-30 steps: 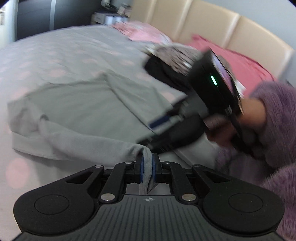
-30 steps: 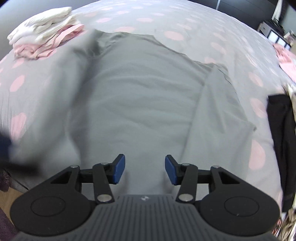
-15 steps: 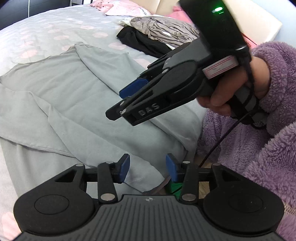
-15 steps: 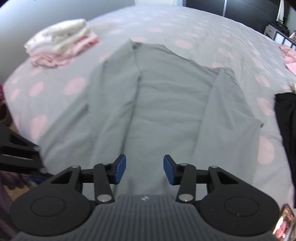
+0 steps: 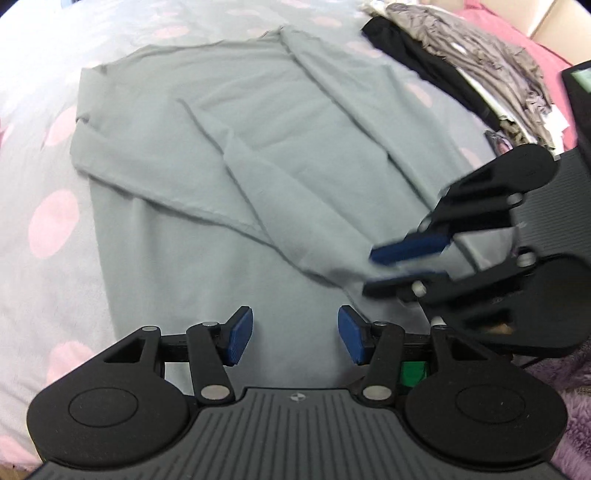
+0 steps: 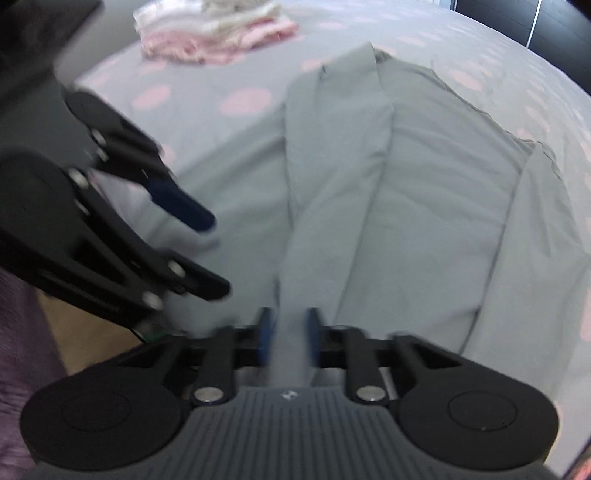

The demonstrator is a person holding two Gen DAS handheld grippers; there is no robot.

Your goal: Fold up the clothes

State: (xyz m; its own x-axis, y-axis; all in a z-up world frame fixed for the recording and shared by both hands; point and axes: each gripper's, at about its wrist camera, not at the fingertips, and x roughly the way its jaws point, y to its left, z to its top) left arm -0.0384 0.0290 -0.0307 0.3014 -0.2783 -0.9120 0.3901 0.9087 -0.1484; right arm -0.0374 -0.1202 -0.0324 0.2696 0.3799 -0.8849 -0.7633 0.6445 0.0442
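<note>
A grey long-sleeved top [image 5: 258, 140] lies spread on the bed with both sleeves folded in over its body. My left gripper [image 5: 294, 338] is open and empty above the top's near hem. My right gripper [image 6: 288, 334] is shut on the cuff end of a folded-in grey sleeve [image 6: 332, 206]. It also shows in the left wrist view [image 5: 406, 262], at the right, pinching the sleeve's end. The left gripper shows in the right wrist view [image 6: 199, 251], at the left, open. The grey top [image 6: 424, 192] fills the middle of the right wrist view.
The bed has a grey cover with pink dots [image 5: 51, 221]. A pile of black and grey clothes [image 5: 461, 62] lies at the far right. A stack of folded white and pink clothes [image 6: 214, 33] sits at the far left. My purple fleece sleeve [image 5: 569, 424] is at the lower right.
My left gripper let go of the grey sleeve and opened. My right gripper was open and has now closed on the sleeve's cuff end near the hem.
</note>
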